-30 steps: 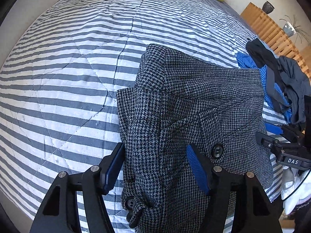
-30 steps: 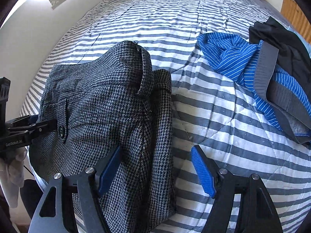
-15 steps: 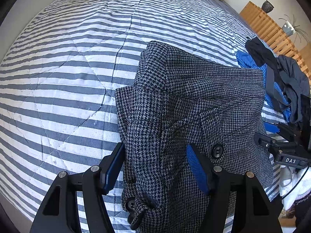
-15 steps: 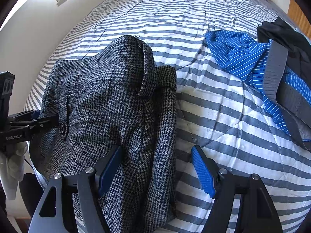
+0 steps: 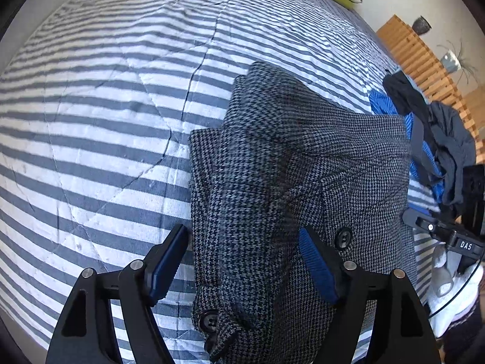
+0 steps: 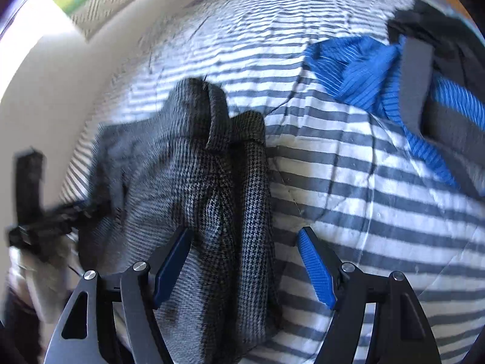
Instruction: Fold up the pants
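while folded, pants run lengthwise away from both cameras.

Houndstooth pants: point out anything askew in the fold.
The houndstooth pants are not squared: a narrower layer juts past the far left corner, the near waistband corner is crumpled, and the right edge bunches into thick rolls.

Grey houndstooth pants, folded into a thick bundle, button side up, lying on striped quilt
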`<state>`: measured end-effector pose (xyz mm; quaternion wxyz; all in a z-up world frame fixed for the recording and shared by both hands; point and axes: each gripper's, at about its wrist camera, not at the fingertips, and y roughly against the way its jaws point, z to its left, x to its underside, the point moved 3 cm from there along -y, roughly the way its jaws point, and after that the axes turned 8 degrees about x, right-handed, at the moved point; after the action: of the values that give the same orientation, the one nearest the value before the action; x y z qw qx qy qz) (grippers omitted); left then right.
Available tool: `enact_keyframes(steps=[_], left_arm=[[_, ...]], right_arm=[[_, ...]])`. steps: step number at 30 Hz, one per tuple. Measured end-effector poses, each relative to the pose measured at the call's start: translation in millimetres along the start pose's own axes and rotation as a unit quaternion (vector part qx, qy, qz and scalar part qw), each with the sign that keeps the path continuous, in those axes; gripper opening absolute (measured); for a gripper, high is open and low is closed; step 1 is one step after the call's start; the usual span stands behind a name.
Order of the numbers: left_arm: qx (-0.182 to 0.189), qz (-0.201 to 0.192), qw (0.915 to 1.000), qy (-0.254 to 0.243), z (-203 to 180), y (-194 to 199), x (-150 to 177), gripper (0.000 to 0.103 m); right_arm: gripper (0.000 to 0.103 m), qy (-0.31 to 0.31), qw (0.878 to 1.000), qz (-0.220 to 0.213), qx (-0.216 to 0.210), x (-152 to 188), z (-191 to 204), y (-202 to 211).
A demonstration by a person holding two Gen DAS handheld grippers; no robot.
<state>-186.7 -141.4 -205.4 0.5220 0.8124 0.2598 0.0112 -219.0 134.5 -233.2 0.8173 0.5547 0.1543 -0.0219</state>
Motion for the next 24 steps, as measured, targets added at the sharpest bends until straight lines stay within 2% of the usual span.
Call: enact_keyframes(steps=[3, 6, 9, 14, 18, 20, 22, 24], left_arm=[[0.009, -0.005, 0.9999, -0.005, 1, 0, 2, 0.08], [0.021, -0.004, 0.9997, -0.01, 0, 3, 1, 0.073], [0.029, -0.004, 0.9995, -0.009, 3, 5, 2, 0.072], [0.036, -0.016, 0.9992, 0.007, 9, 7, 4, 0.074], [0.033, -0.022, 0.9992, 0.008, 10, 7, 3, 0.072], [0.027, -0.027, 0.9992, 0.01, 10, 9, 4, 0.065], [0.026, -0.032, 0.999, 0.015, 11, 14, 4, 0.052], [0.031, -0.038, 0.9985, 0.023, 14, 19, 4, 0.044]], right_arm=[[0.076, -0.007, 1.0, 0.022, -0.014, -5, 0, -9], [0.076, 0.003, 1.0, 0.022, -0.011, -12, 5, -11], [0.076, 0.001, 0.999, 0.036, -0.039, -6, 11, -8], [0.076, 0.022, 0.999, 0.041, -0.023, -5, 29, -7], [0.065, 0.029, 0.998, 0.045, -0.019, -4, 37, -6], [0.056, 0.025, 0.998, 0.046, -0.024, -5, 38, -5], [0.043, 0.021, 0.998, 0.044, -0.029, -3, 40, 0], [0.034, 0.02, 0.999, 0.042, -0.027, -2, 44, 4]])
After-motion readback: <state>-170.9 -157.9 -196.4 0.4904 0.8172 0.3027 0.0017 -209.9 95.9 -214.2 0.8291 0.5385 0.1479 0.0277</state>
